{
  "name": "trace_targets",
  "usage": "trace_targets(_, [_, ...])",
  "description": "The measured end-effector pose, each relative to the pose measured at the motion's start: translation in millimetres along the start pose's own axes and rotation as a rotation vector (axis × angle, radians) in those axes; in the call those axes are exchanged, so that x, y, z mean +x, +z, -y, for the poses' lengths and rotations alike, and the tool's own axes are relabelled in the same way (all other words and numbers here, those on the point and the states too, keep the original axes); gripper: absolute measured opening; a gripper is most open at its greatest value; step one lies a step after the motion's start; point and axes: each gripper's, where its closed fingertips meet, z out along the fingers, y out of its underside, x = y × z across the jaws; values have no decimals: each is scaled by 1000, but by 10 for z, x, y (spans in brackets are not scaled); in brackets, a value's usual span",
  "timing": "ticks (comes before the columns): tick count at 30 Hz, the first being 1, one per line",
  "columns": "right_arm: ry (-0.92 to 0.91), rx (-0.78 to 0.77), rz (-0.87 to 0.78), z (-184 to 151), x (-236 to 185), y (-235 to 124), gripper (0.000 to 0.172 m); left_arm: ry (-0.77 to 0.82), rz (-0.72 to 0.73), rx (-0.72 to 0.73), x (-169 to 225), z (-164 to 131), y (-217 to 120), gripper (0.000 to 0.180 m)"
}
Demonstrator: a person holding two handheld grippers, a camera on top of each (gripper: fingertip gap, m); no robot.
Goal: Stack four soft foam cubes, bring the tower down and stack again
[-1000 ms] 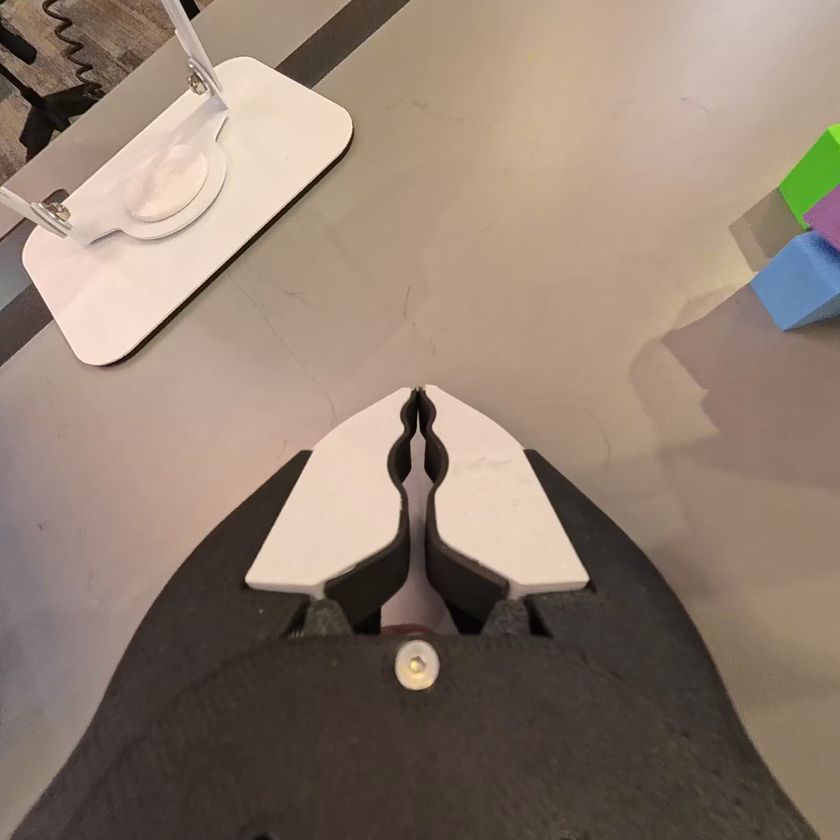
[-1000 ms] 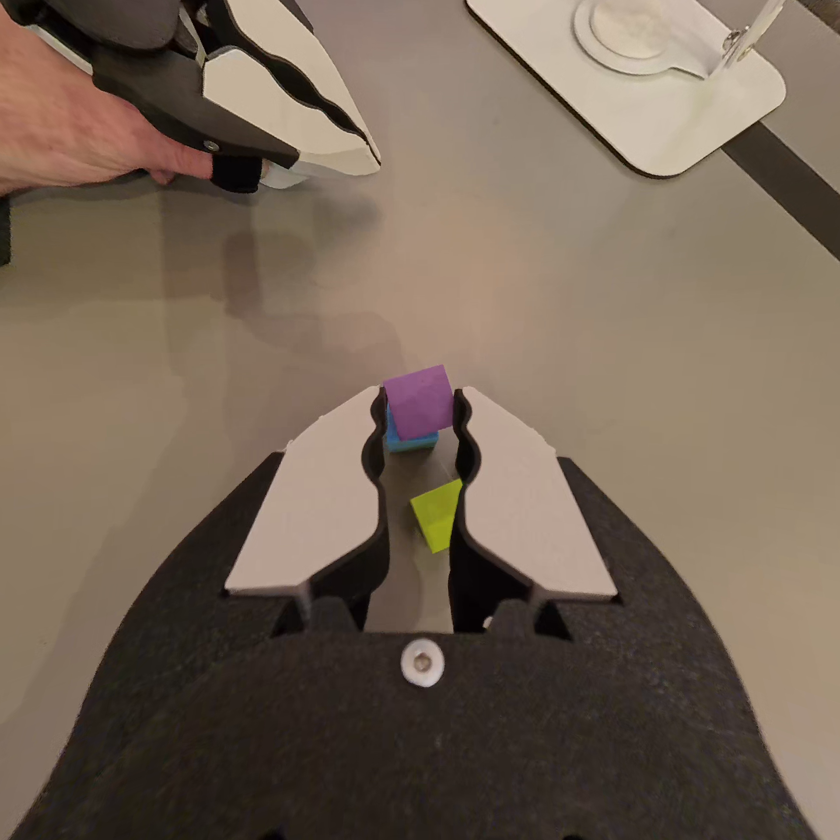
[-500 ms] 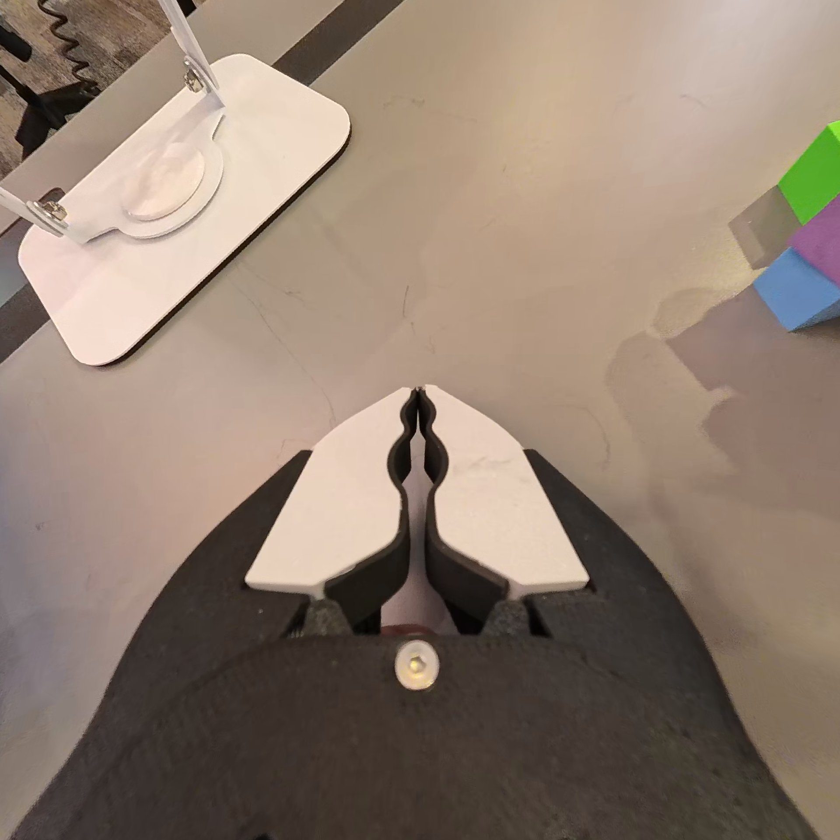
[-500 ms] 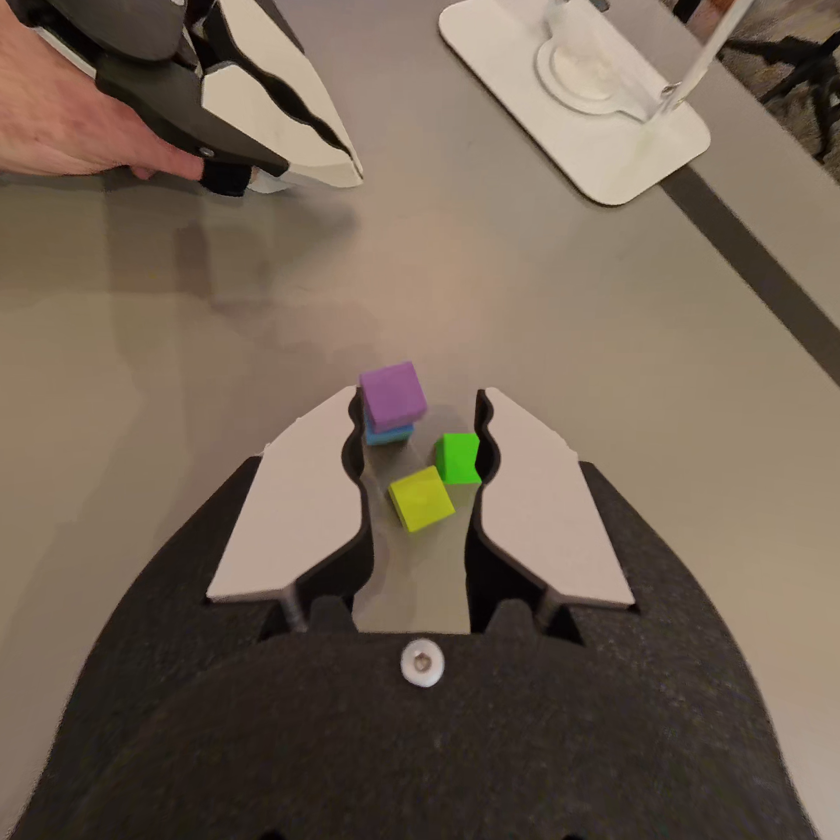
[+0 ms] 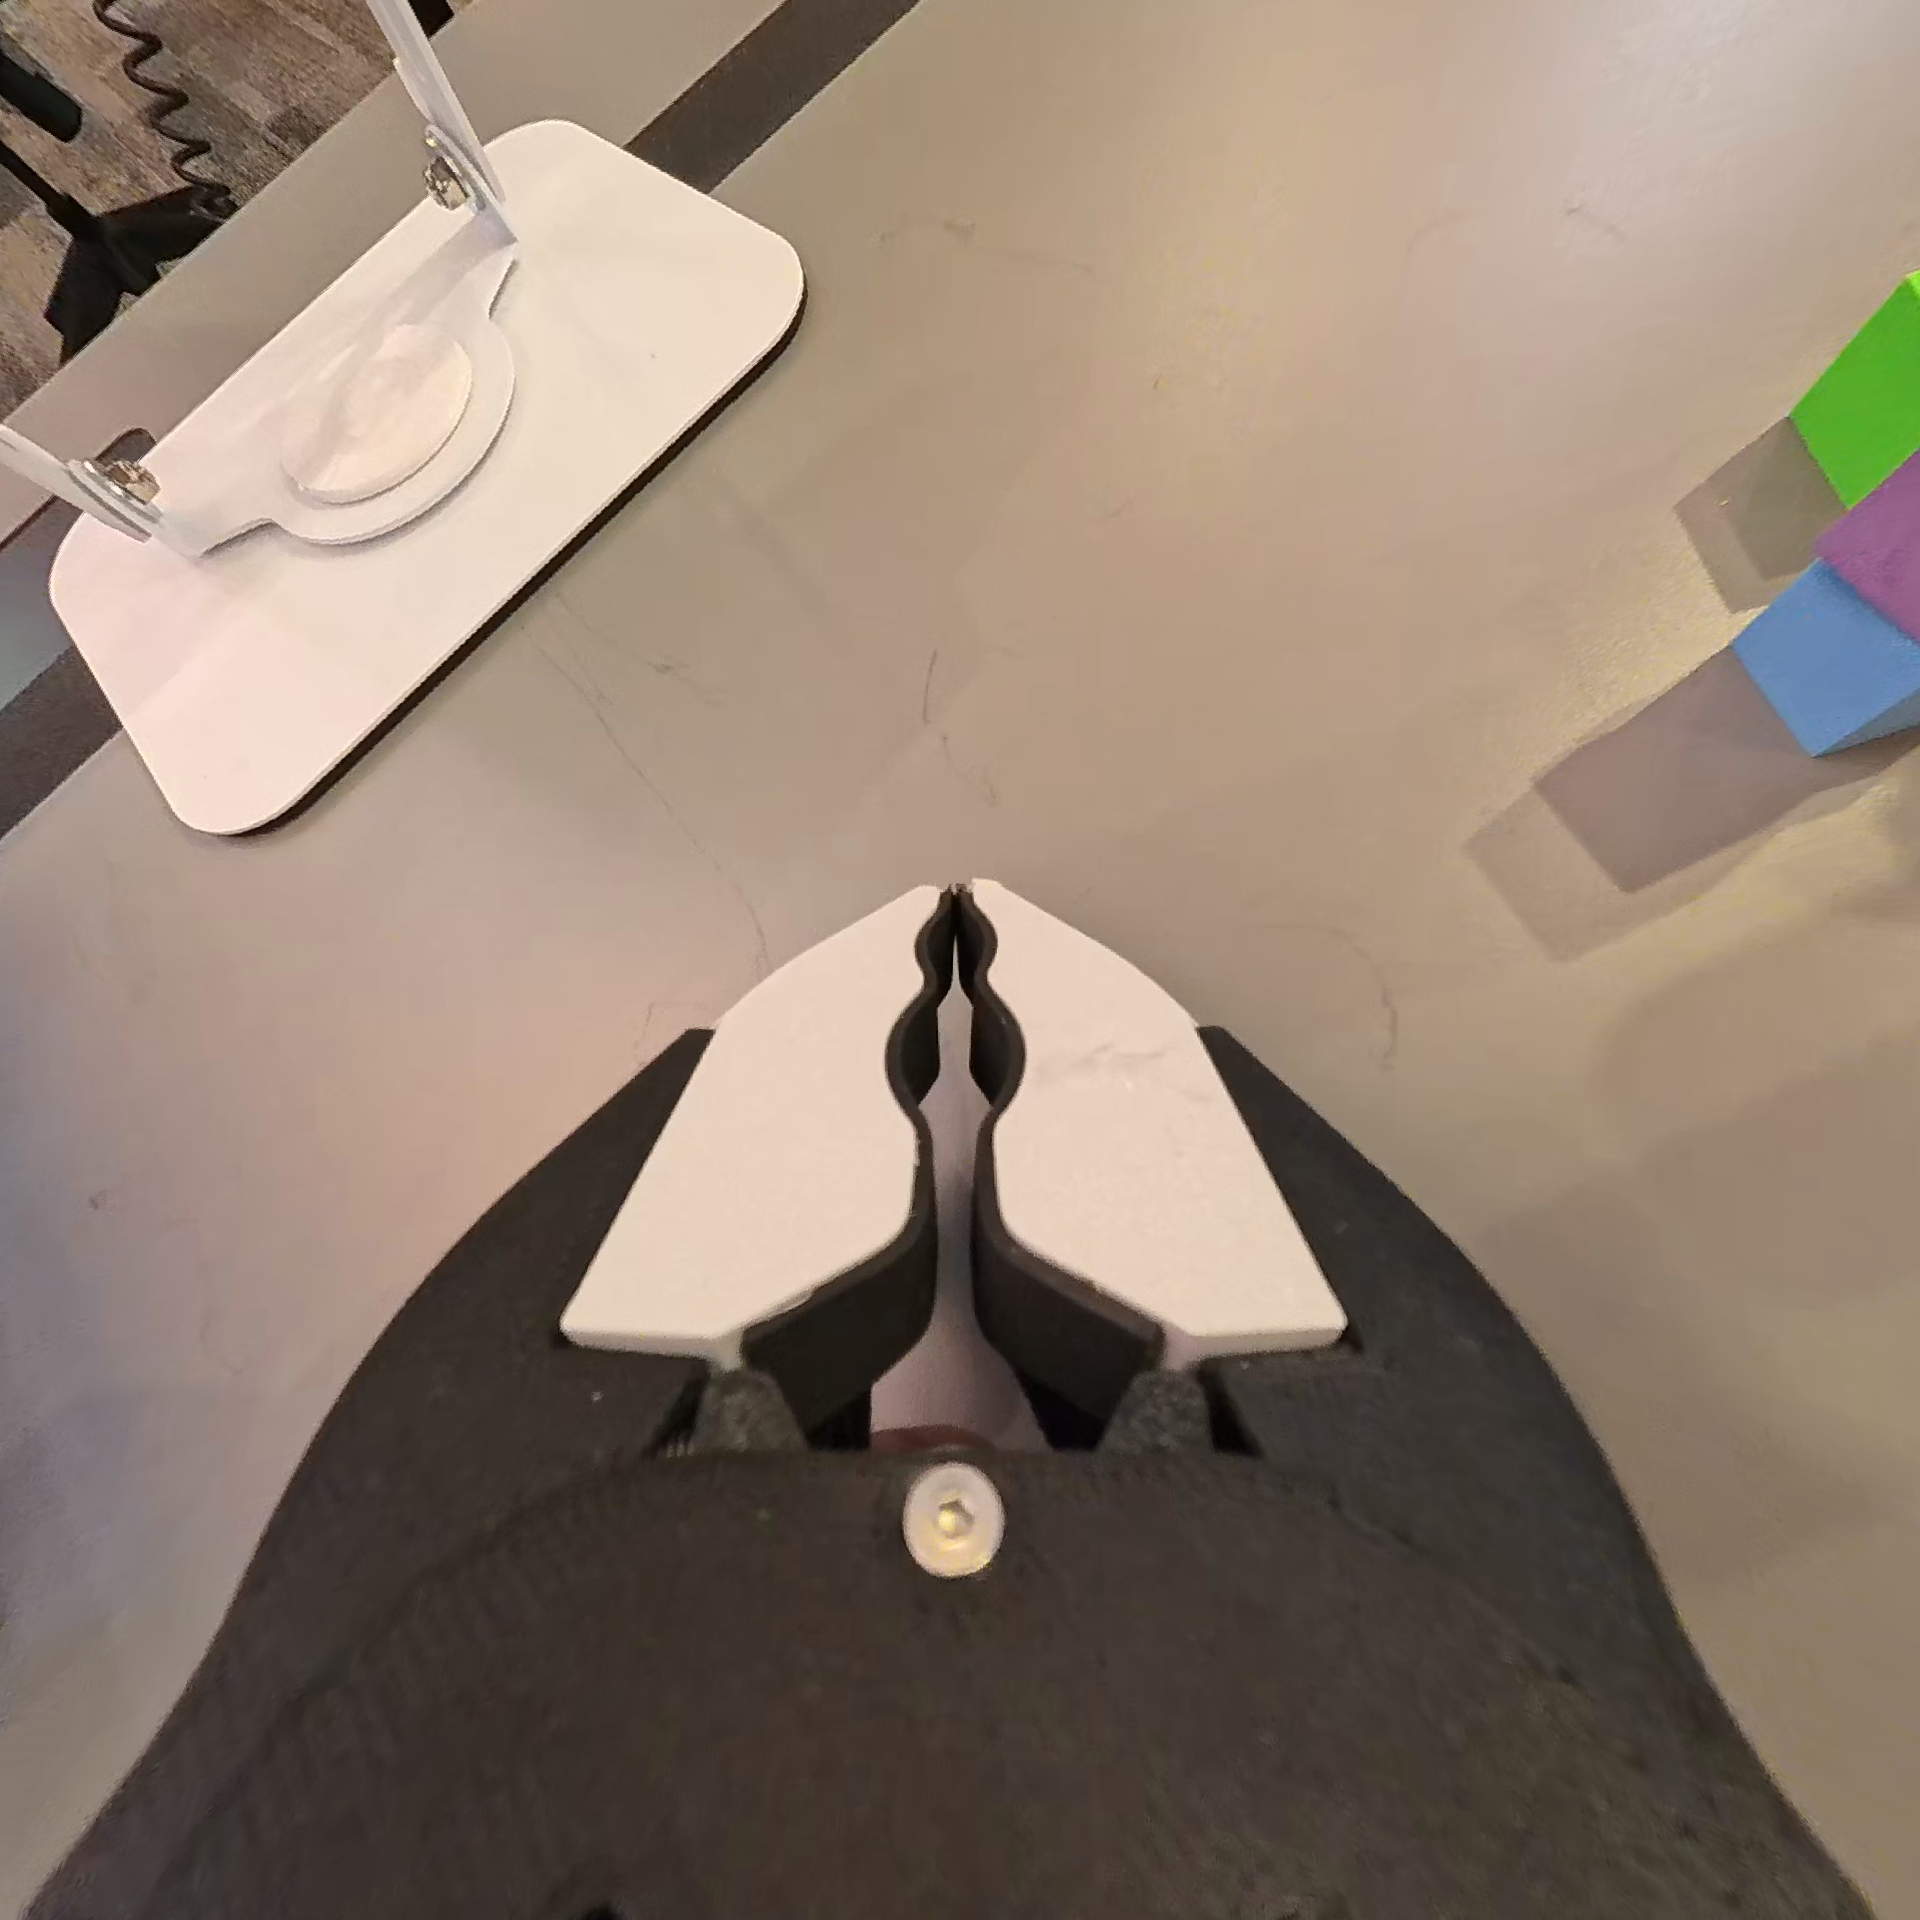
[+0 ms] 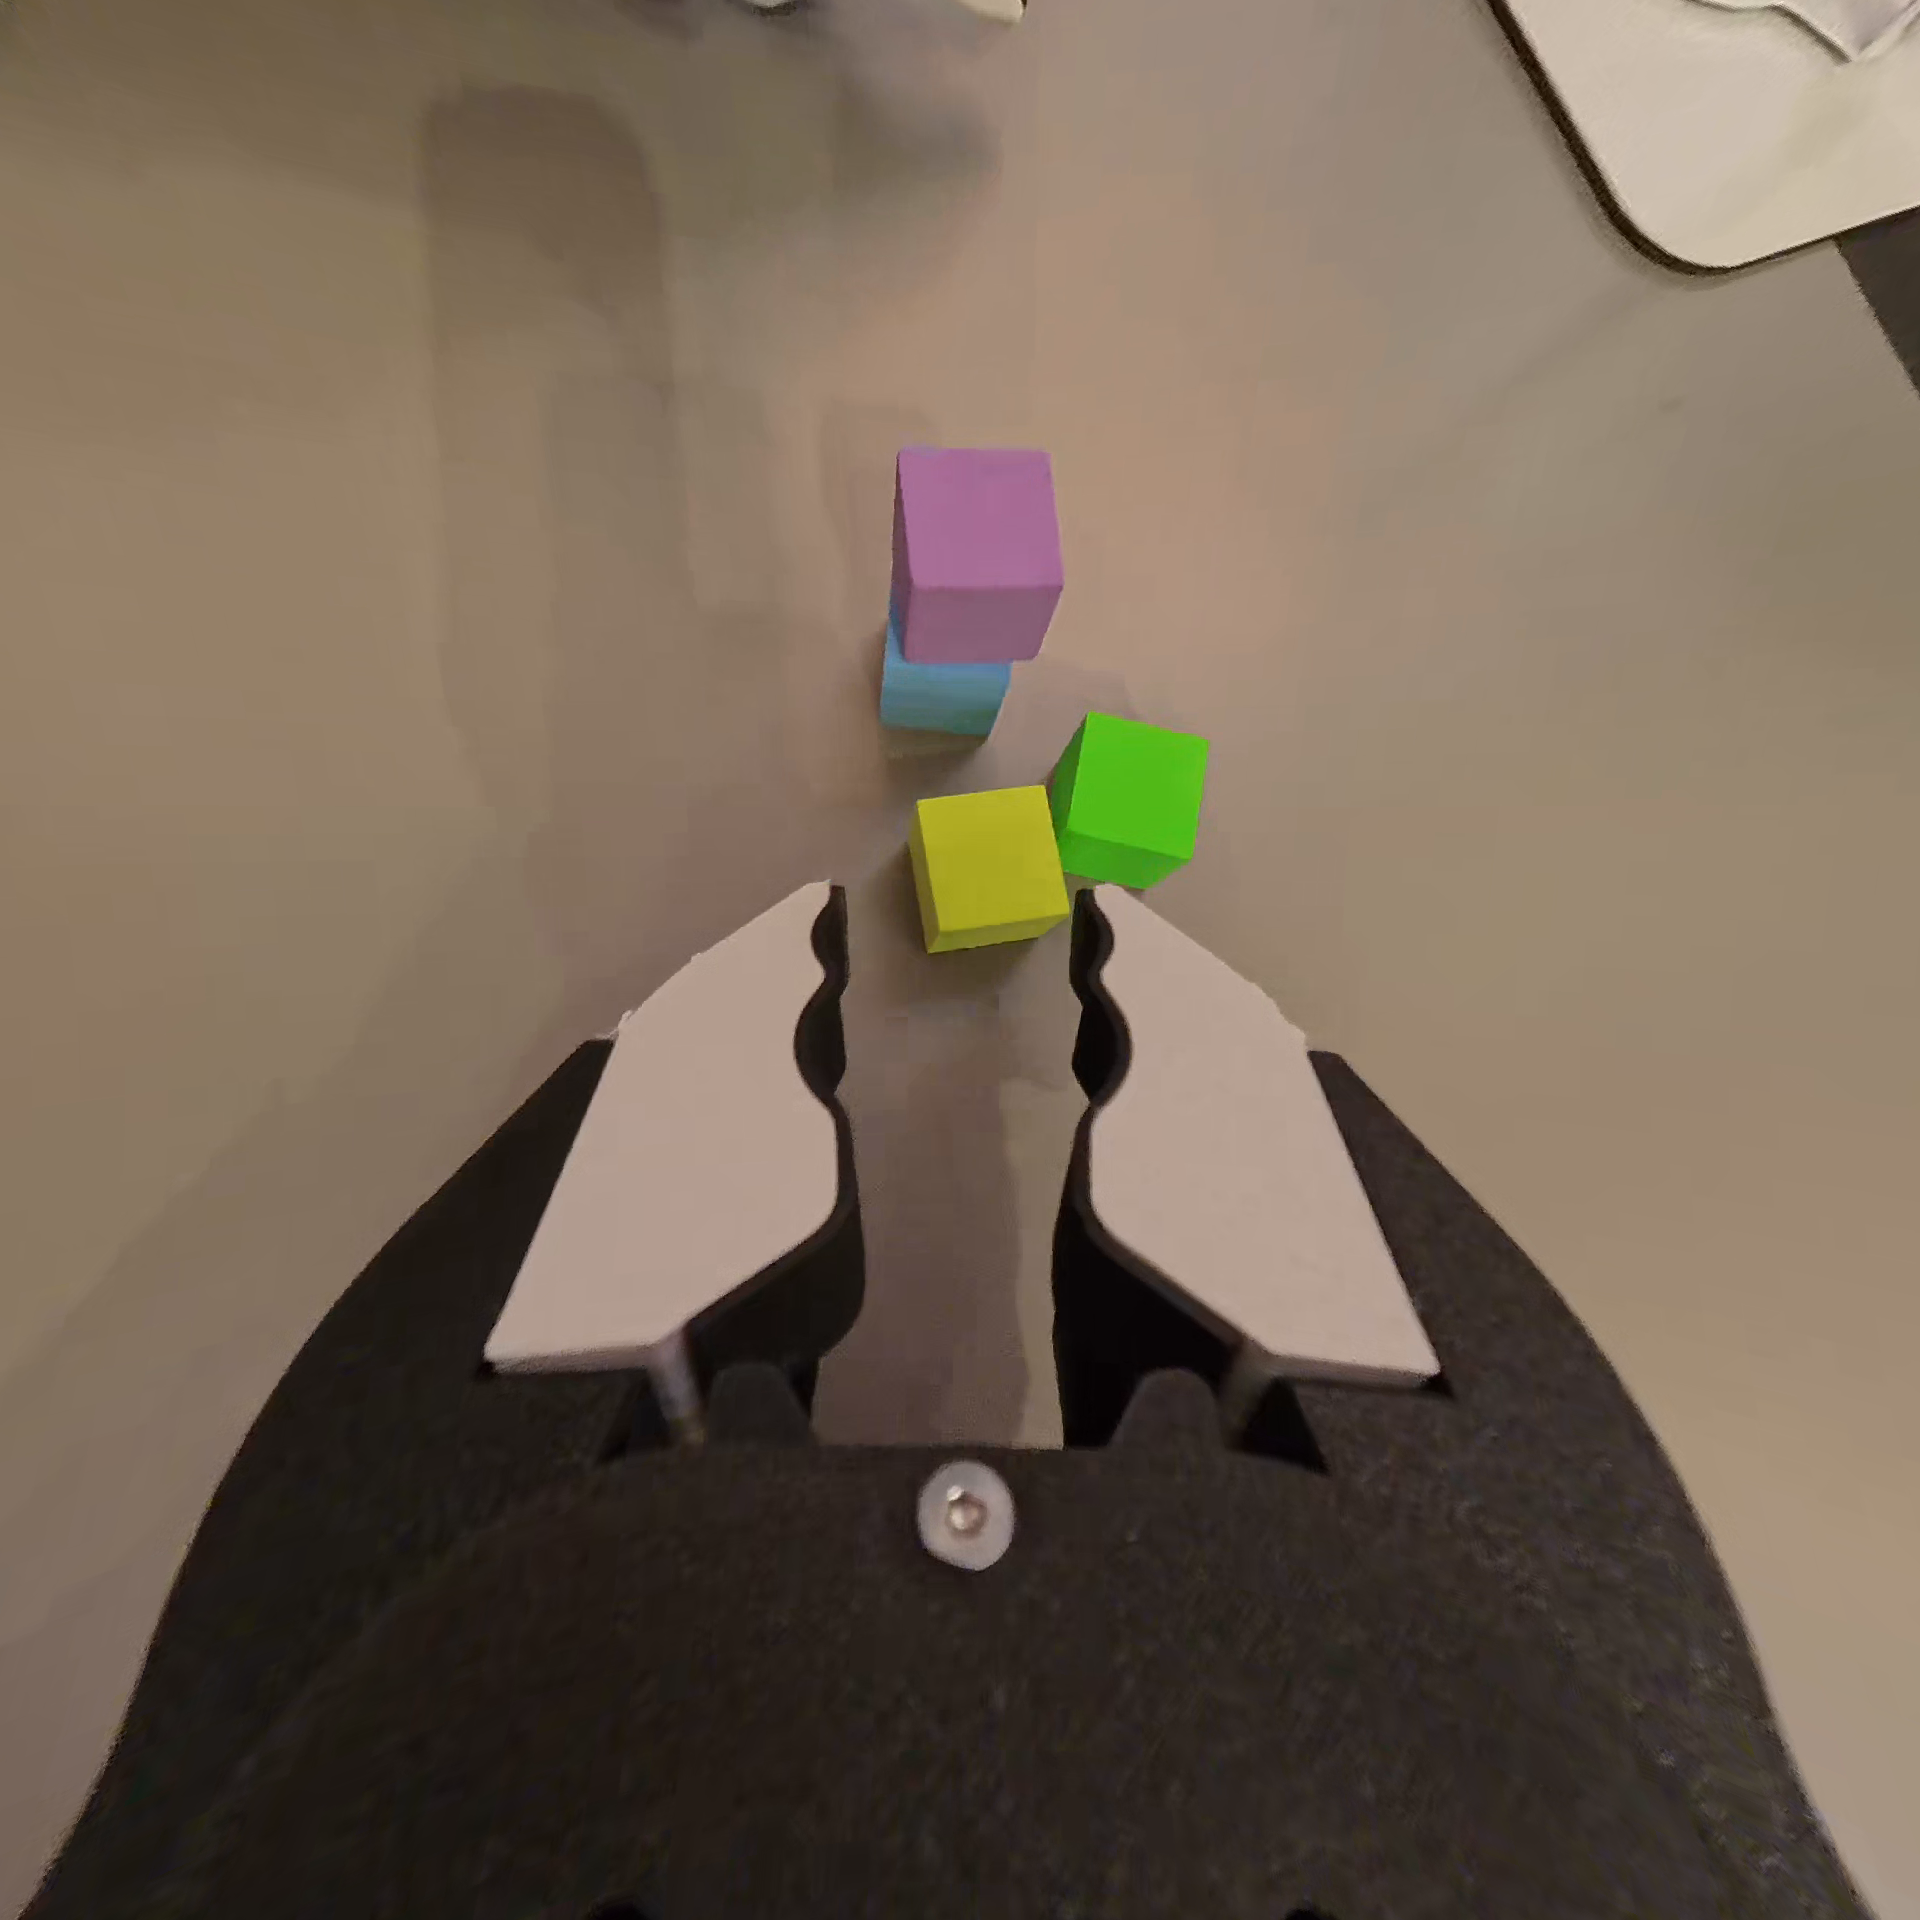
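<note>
— Where are your claws right now?

— My right claw (image 6: 956, 904) hangs above the grey table (image 6: 416, 623), looking almost straight down. Its two fingers stand apart with nothing between the pads; I can see bare tabletop in the gap. My left claw (image 5: 956, 891) sits off to the side over the same table, fingertips pressed together on nothing.

— And the foam cubes?

— All four are in front of my right claw. The purple cube (image 6: 977, 551) sits on top of the blue cube (image 6: 940, 696), shifted a little so the blue one peeks out at the left and below. That is the only stacked pair. The yellow cube (image 6: 987, 868) lies on the table just ahead of my right fingertips, nearer the right finger, but neither pad touches it. The green cube (image 6: 1132, 795) is right beside the yellow one, on its right; they look to be touching along one side, and the green one is turned at an angle.

— What does the left side see of them?

— Only the far right edge of its view: blue at the bottom, purple on it, and green showing above those two. I cannot tell from there how the green one rests.

— Anything else around?

— A white stand base (image 5: 416, 468) lies on the table, ahead and to the left of my left claw, well apart from the cubes.
</note>
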Motion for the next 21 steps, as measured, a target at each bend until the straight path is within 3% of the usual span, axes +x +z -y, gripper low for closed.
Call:
trace_targets(11, [36,-6,-28,27,87,112,27,4,-4,-1,8,0,0,0])
trace_targets(15, [78,113,-28,380,102,-134,27,8,-4,-5,13,-5,5,0])
trace_targets(21, [45,94,-49,707,116,-86,27,5,-3,0,9,-1,0,0])
